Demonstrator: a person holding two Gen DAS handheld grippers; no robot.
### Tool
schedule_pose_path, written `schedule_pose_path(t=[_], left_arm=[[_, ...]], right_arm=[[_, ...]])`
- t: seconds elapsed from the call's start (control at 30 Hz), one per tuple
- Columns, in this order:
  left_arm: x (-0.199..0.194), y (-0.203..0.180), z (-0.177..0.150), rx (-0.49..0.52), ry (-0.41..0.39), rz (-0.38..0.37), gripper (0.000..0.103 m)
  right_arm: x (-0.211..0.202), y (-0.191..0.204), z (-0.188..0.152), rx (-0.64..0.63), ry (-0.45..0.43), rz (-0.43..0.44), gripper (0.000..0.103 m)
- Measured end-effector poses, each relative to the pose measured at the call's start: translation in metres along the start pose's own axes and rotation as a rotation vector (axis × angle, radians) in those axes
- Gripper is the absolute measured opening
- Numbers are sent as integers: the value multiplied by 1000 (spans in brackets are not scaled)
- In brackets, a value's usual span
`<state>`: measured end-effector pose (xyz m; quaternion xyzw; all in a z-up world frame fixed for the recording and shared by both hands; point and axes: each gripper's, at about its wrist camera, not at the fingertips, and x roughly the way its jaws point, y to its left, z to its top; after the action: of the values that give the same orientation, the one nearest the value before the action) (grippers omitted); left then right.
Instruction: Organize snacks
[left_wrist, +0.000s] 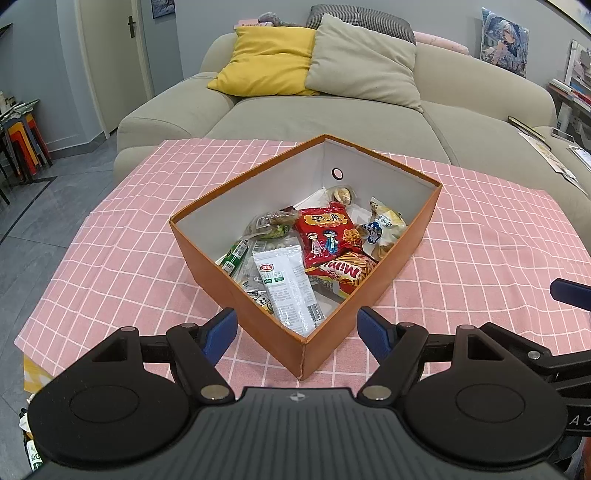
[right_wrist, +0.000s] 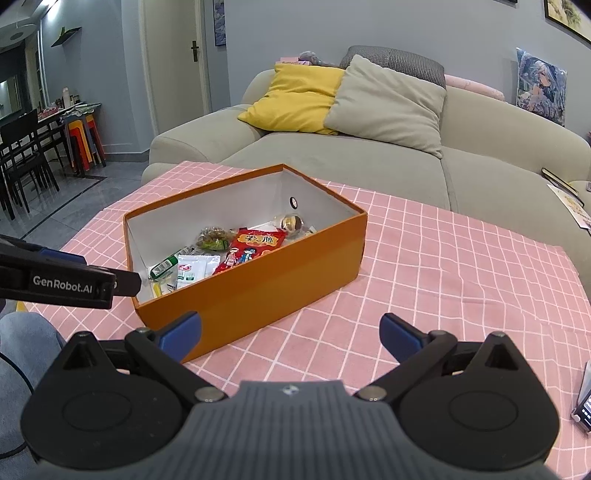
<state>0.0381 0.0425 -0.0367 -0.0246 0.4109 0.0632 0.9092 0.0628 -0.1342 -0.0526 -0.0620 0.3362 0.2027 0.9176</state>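
Observation:
An orange cardboard box (left_wrist: 258, 317) (right_wrist: 258, 295) with a white inside stands on the pink checked tablecloth (left_wrist: 122, 258) (right_wrist: 443, 266). Several snack packets lie in it: a red cartoon packet (left_wrist: 327, 232) (right_wrist: 255, 245), a white sachet (left_wrist: 290, 291) (right_wrist: 194, 271), a green tube (left_wrist: 234, 256) (right_wrist: 164, 266), a striped Mimi bag (left_wrist: 345, 275) and a yellowish bag (left_wrist: 382, 229). My left gripper (left_wrist: 297, 332) is open, its jaws either side of the box's near corner, holding nothing. My right gripper (right_wrist: 290, 332) is open and empty, just short of the box's long side.
A beige sofa (left_wrist: 332, 114) (right_wrist: 351, 158) with a yellow cushion (left_wrist: 269, 59) (right_wrist: 299, 99) and a grey cushion stands behind the table. The left gripper's arm (right_wrist: 66, 282) reaches in at the left of the right wrist view. A phone (right_wrist: 583, 398) lies at the table's right edge.

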Motion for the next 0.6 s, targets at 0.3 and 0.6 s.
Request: schedule_pose_path(t=[0.3, 0.6], left_arm=[[2, 2, 1, 1, 5, 1, 87], [2, 4, 2, -11, 10, -5, 87]], right_arm=[[0, 5, 0, -16, 1, 7, 99], [0, 7, 1, -25, -3, 12, 99]])
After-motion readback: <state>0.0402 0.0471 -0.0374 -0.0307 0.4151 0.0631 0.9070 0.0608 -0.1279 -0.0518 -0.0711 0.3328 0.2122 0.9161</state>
